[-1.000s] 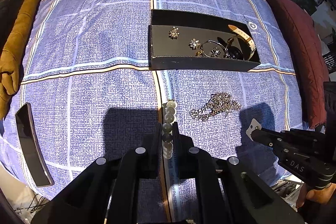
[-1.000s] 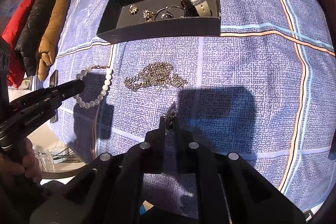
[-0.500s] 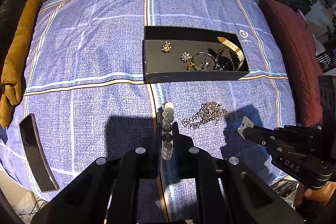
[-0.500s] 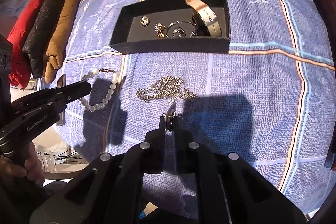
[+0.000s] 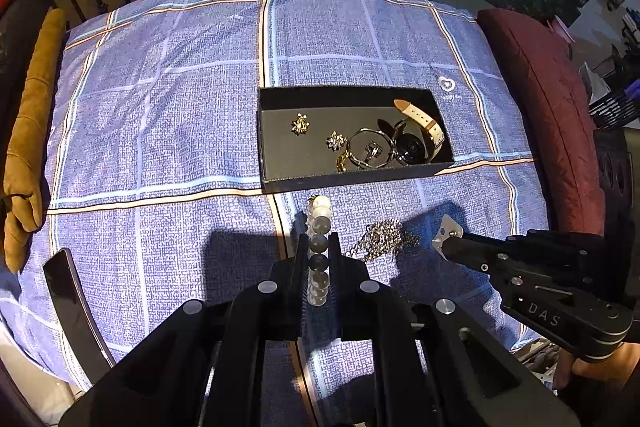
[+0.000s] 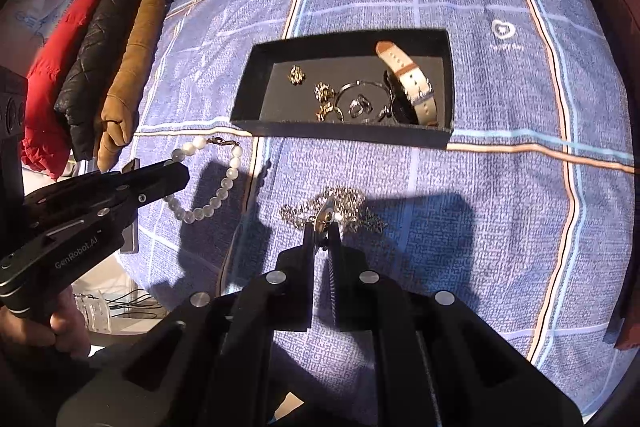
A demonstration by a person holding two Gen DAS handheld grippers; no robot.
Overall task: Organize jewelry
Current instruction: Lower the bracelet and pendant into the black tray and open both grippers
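Gripping left gripper (image 5: 318, 255): clenched on the pearl bracelet (image 6: 216, 195), beads hanging off the bedspread (image 5: 180, 131).
Right gripper (image 6: 325, 227): clamped on a small metal tag (image 6: 322, 217) above the silver chain (image 6: 340, 209).
Change: both grippers sit higher than a second ago; black tray (image 5: 348, 177) looks farther.
Tray: holds watch (image 6: 412, 79), bangle, brooches.

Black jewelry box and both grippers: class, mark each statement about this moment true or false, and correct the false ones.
1. The left gripper is shut on the pearl bracelet. True.
2. The black jewelry box is empty. False: it holds a watch, a bangle and small brooch-like pieces.
3. The right gripper is shut on a small metal tag. True.
4. The silver chain lies inside the box. False: it lies on the bedspread, in front of the box.
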